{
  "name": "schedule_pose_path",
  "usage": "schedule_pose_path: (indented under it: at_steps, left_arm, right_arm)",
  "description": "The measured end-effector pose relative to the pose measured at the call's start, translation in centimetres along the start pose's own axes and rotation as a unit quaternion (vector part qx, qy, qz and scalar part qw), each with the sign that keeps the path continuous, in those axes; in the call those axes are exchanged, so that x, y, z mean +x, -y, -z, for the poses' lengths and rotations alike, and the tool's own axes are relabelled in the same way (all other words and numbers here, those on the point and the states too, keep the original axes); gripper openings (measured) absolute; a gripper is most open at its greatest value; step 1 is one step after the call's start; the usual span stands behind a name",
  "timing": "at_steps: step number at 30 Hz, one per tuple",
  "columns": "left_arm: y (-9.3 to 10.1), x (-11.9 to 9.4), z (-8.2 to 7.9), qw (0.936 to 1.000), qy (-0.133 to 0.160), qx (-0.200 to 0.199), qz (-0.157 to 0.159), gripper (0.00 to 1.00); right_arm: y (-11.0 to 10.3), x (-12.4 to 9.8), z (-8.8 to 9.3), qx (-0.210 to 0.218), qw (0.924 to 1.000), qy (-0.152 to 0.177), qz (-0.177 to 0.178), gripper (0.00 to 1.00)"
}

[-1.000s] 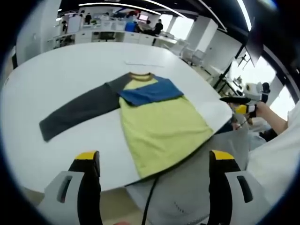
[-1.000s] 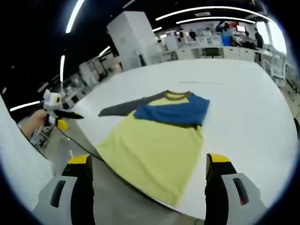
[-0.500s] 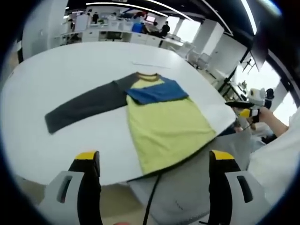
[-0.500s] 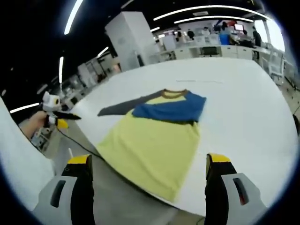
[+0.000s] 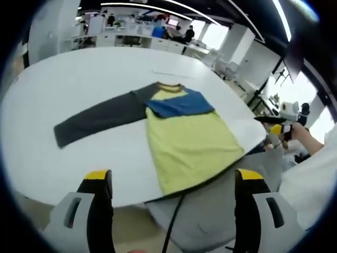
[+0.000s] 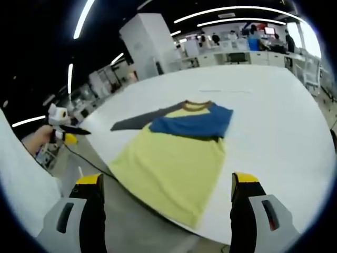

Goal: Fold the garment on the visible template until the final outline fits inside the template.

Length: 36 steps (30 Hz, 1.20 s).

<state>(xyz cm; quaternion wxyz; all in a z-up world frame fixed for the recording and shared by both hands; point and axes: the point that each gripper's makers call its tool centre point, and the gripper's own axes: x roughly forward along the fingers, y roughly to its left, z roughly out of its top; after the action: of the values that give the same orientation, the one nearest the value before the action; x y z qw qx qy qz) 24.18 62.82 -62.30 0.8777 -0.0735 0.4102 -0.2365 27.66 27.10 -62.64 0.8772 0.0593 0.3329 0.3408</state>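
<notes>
Left gripper view: while the left gripper [image 5: 174, 187] hangs off the near edge of the white table [image 5: 63, 79] with jaws wide apart and empty, the shirt [image 5: 184, 132] lies flat, blue sleeve [image 5: 181, 104] already folded across the chest, grey sleeve [image 5: 100, 118] stretched out toward the left
Right gripper view: right gripper [image 6: 166, 190] also held back, jaws apart, nothing between them; hem nearest, collar far
Template: no outline I can make out
Next fold: likely the grey sleeve; pinch near its cuff, lift low, lay it flat across the chest without dragging the body
</notes>
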Motion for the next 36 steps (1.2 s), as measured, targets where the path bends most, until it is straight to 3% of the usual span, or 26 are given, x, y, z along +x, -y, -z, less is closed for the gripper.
schedule_pose_path:
  at_steps: [19,36]
  left_arm:
    - [-2.6,-0.1,-1.3,0.9999,-0.009,0.004,-0.011,0.93]
    - [-6.8,-0.2,-2.7,0.9996,-0.014,-0.006,-0.026,0.93]
  right_arm:
    - [0.5,0.9,-0.2,0.016,0.9999,0.002,0.005,1.0]
    - [0.6,1.6,-0.7,0.031,0.9992,0.003,0.023,1.0]
